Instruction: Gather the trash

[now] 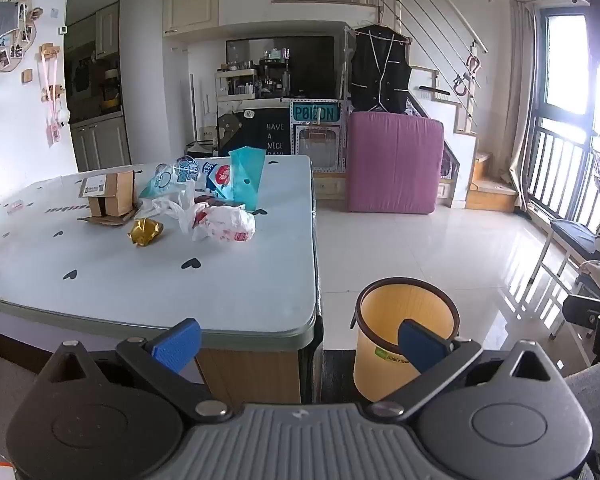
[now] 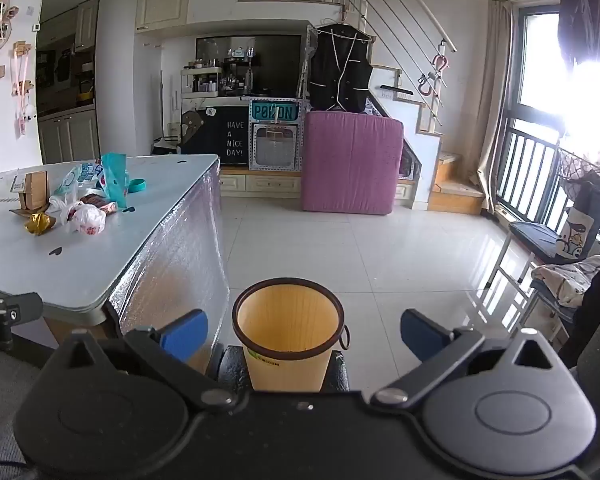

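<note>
Daylight floods in from the window [image 2: 580, 68] at right, blown out to white glare. Floor tiles [image 2: 400, 248] reflect it. Fisheye bending curves the edges and darkens the corners.

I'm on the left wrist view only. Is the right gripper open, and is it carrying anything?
Observer: The right gripper is open and empty. In its view the yellow trash bin sits centred between its fingers.
Operator: Is any trash hidden from me behind the teal bag?
Observer: Yes. A teal ring lies on the table, just right of the teal bag.
Operator: What's on the table's side facing the bin?
Observer: A silvery foil sheet covers that side.
</note>
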